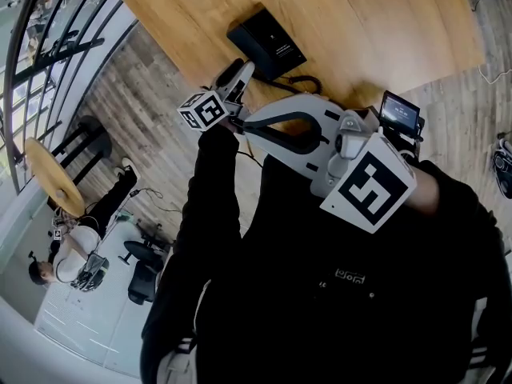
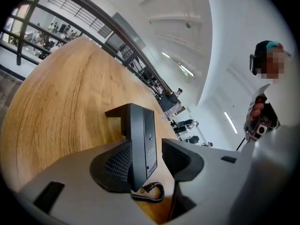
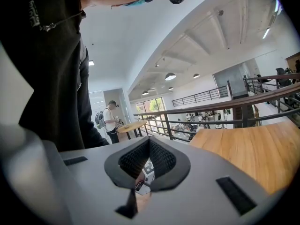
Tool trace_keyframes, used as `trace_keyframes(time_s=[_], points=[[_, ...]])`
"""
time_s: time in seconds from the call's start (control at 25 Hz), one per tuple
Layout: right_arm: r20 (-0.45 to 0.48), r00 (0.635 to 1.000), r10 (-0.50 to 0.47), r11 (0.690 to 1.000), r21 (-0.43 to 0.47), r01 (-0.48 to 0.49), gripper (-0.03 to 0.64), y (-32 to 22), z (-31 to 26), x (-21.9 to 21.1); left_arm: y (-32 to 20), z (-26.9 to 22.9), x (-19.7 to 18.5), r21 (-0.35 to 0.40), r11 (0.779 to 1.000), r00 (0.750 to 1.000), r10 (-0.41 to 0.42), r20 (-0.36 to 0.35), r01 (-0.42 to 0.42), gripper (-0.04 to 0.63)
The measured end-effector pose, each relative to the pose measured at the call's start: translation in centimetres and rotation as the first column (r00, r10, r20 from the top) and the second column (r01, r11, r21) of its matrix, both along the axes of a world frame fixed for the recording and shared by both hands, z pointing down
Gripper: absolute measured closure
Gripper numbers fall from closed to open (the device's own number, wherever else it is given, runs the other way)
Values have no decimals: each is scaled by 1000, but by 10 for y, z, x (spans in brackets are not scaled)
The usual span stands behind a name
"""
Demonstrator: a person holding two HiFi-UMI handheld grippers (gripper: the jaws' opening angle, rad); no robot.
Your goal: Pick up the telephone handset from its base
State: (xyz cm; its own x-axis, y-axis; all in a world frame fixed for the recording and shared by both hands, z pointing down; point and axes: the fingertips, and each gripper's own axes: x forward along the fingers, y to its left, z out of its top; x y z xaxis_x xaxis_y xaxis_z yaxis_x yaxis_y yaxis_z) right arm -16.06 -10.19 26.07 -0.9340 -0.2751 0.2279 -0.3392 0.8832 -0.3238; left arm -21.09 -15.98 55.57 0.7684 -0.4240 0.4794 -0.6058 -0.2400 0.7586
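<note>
Left jaws spread at the telephone, right jaws closed.
Your left gripper (image 2: pixel 146 148) is released, pads straddling the near end of the black telephone (image 2: pixel 140 135), which lies on the wooden table (image 2: pixel 61 93) above its coiled cord (image 2: pixel 151 192); your right gripper (image 3: pixel 149 143) is clenched, empty.

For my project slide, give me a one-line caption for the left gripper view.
Left gripper, fingers open, lined up on a black telephone with coiled cord on a wooden table.
</note>
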Motion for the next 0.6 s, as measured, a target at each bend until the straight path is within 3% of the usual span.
trace_keyframes(time_s=[0.28,0.4,0.6], points=[[1,1000,0,1000,-16,0,598,-3,3,2,0,20,1,-53,998,1000,28,-12,-29,396],[12,1000,11,999,-39,-10,598,-4,6,6,6,29,3,-73,995,997,57,-54,-61,396],[20,1000,18,998,-54,-16,598,-3,7,10,7,38,-4,-82,996,996,31,-88,-38,396]])
